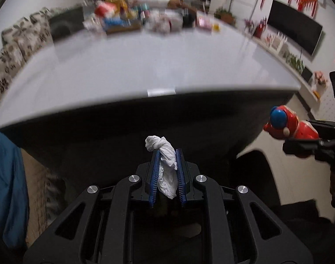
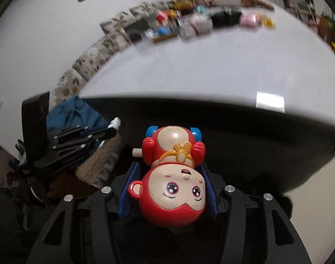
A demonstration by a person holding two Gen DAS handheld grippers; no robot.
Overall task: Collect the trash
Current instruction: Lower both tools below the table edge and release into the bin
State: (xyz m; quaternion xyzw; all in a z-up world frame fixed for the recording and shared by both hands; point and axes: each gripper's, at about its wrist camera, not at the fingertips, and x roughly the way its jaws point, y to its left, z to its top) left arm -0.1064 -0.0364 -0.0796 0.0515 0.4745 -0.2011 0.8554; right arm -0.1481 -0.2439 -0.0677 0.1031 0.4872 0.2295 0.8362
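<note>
Left wrist view: the left gripper (image 1: 167, 154) is clamped on a crumpled white tissue (image 1: 165, 165), which sits between the blue pads (image 1: 154, 176) and pokes out past their tips. It hangs in front of the dark near edge of a white table (image 1: 145, 66), below the tabletop. At the table's far end lies a pile of clutter (image 1: 141, 17), too blurred to sort out. At the right edge, the right gripper (image 1: 308, 136) holds a red toy (image 1: 288, 125) off the table's corner.

Right wrist view: the right gripper (image 2: 170, 165) is closed on the toy (image 2: 171, 176), a red monkey figure held upside down, head toward the camera, its head squeezed between the pads (image 2: 129, 193). It too is below the table (image 2: 211, 70) edge. The left gripper (image 2: 110, 132) shows at left, a bit of white at its tip, probably the tissue (image 2: 115, 122). Blue cloth (image 2: 75, 114) lies behind it.
</note>
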